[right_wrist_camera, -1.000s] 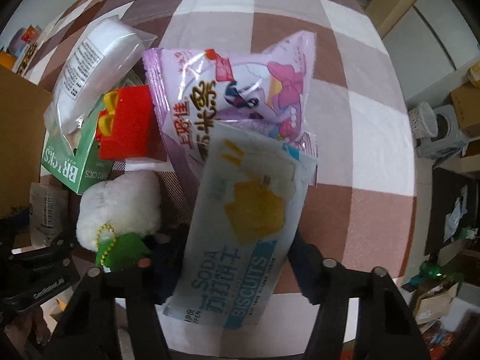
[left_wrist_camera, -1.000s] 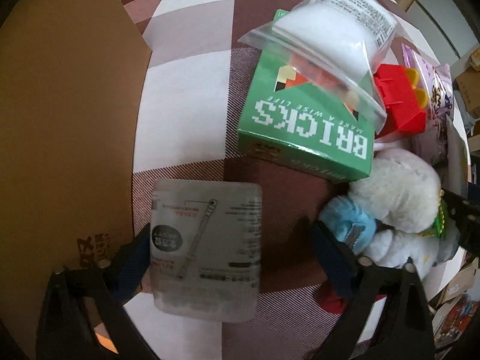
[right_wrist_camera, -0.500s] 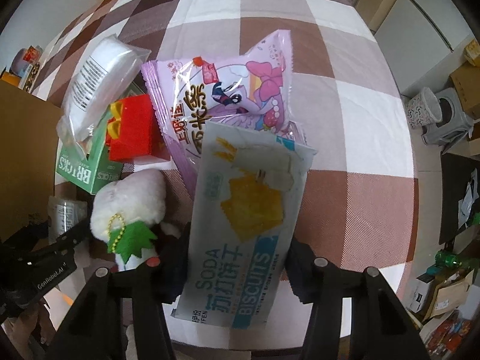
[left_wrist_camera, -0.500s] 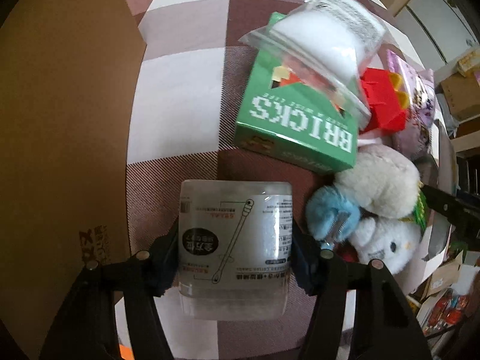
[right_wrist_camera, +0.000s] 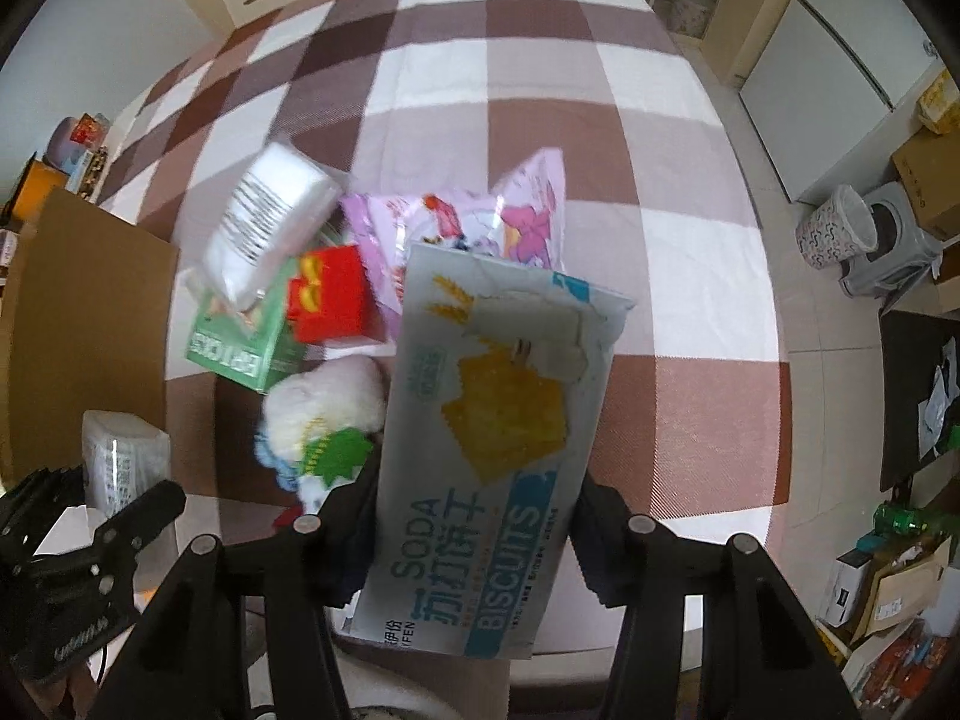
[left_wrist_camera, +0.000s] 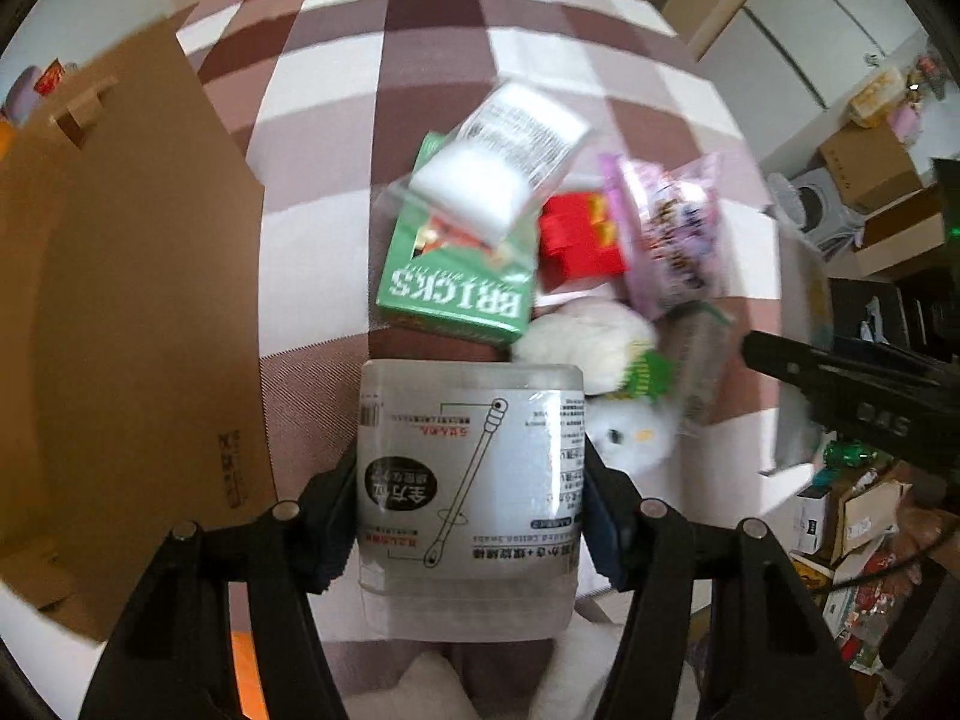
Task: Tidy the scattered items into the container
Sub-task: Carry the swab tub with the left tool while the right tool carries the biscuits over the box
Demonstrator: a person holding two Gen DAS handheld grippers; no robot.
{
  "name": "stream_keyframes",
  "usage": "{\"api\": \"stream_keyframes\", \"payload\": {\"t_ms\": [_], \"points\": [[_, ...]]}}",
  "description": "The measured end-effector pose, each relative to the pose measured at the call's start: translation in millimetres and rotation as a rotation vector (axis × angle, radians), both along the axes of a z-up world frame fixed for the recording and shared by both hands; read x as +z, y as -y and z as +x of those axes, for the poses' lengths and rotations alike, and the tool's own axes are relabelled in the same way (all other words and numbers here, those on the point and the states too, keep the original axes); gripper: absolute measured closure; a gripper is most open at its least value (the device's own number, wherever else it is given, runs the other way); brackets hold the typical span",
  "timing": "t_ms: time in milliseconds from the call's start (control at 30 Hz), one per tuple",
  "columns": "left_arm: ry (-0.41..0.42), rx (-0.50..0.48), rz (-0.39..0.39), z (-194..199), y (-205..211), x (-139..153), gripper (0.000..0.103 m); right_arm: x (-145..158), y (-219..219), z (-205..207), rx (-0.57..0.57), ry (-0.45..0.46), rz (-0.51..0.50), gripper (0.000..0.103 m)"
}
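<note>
Cotton-swab tub (left_wrist_camera: 471, 468): clear, rounded, black oval label, swab drawing.

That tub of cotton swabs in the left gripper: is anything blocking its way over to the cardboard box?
Nothing visible does. The left gripper grips the swab tub above the checked cloth, and the cardboard box stands right beside it. The toys and packets lie on the tub's other side.
</note>
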State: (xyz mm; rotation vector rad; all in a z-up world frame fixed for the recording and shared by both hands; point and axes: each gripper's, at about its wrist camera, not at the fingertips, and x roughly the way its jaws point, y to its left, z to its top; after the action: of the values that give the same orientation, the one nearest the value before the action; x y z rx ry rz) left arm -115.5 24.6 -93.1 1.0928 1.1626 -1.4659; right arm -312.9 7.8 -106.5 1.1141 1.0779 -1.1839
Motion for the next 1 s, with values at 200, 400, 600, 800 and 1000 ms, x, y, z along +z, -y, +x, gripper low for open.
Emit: {"api": "stream_keyframes", "payload": {"t_ms": [200,400,600,800,1000], "points": [[-0.020,0.006,-0.037,5,-5,38,0.040,25,7,16,0.053,0.004,-0.037,0.048],[-0.011,0.025,-0.078,26,-11,77,0.040,56,4,57,0.142,0.027,-0.071,0.048],[-0.003,0.077,-0.103,60,-16,100,0.040,79,4,104,0.231,0.043,-0.101,0.048],[-0.001,0.133,-0.120,100,-17,116,0.040,97,4,150,0.307,0.058,-0.120,0.048],[0.010,0.175,-0.135,136,-19,128,0.040,116,11,196,0.380,0.057,-0.153,0.048]]}}
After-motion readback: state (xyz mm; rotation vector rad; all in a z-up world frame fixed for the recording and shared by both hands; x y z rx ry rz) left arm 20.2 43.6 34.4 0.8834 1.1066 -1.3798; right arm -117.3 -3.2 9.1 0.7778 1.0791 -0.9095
